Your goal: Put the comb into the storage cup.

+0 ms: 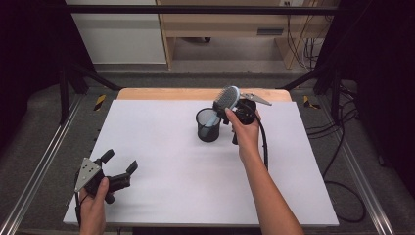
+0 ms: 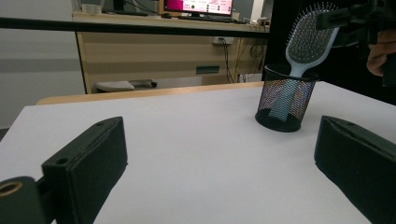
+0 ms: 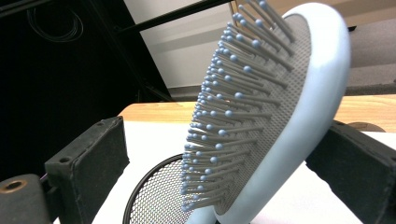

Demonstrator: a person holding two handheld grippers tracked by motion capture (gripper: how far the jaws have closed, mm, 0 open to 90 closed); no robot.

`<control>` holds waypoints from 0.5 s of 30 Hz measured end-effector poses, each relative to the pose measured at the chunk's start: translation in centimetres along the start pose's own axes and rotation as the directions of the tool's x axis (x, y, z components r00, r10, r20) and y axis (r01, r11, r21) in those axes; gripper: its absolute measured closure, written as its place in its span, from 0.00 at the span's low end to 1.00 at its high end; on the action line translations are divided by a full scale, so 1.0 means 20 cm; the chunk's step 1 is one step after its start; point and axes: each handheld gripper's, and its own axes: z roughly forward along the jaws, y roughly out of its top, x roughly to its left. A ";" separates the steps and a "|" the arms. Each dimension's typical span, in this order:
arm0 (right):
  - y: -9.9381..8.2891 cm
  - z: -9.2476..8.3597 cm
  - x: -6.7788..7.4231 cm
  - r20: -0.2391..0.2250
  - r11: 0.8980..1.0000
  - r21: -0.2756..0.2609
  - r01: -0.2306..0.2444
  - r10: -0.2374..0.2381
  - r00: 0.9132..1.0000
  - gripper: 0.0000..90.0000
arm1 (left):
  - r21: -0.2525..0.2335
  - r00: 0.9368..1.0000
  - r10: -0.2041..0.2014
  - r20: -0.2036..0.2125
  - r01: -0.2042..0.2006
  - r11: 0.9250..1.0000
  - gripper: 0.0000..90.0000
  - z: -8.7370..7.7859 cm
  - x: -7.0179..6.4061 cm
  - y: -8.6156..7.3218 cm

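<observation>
two black jaws of the right gripper (image 1: 234, 108) stand spread wide around the head of a pale blue paddle hairbrush (image 3: 280, 116). in the right gripper view the left pad sits well off the bristles, while the right pad lies just beside the smooth back of the head, perhaps brushing it; i cannot tell whether it touches. either way the pads do not look to be pinching it, so the brush seems to be let go rather than carried.

the hairbrush stands handle-down in a black wire-mesh pen cup (image 1: 208, 125), tilted, its head leaning up and out over the rim toward the right gripper. through the mesh in the left gripper view the handle reaches to the cup's floor, so the brush appears to rest on the cup by itself. the cup stands upright on the white table sheet (image 1: 161, 147), past the middle of it.

judged from this, the main work, putting the brush into the cup, looks done. what seems left is for the right gripper to back away without knocking the leaning head or tipping the light cup.

the left gripper (image 1: 120, 164) is well apart, near the front left corner of the sheet, its jaws spread and holding nothing, resting low with the bare sheet between them. beyond the table's wooden far edge (image 1: 195, 93) are a desk and trailing cables.
</observation>
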 end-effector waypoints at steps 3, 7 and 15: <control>0.00 -0.01 0.00 -0.004 1.000 0.002 0.010 -0.010 1.000 0.07 | 0.000 1.000 -0.005 0.005 0.005 1.000 0.03 0.00 0.00 0.00; 0.01 -0.04 0.01 -0.006 0.999 0.006 0.051 -0.051 0.999 0.07 | -0.001 1.000 -0.008 0.002 0.008 1.000 0.03 0.00 0.00 0.00; 0.02 -0.12 0.01 -0.015 0.996 0.000 0.094 -0.094 0.995 0.06 | 0.002 1.000 0.001 0.000 -0.001 1.000 0.03 0.01 -0.01 0.00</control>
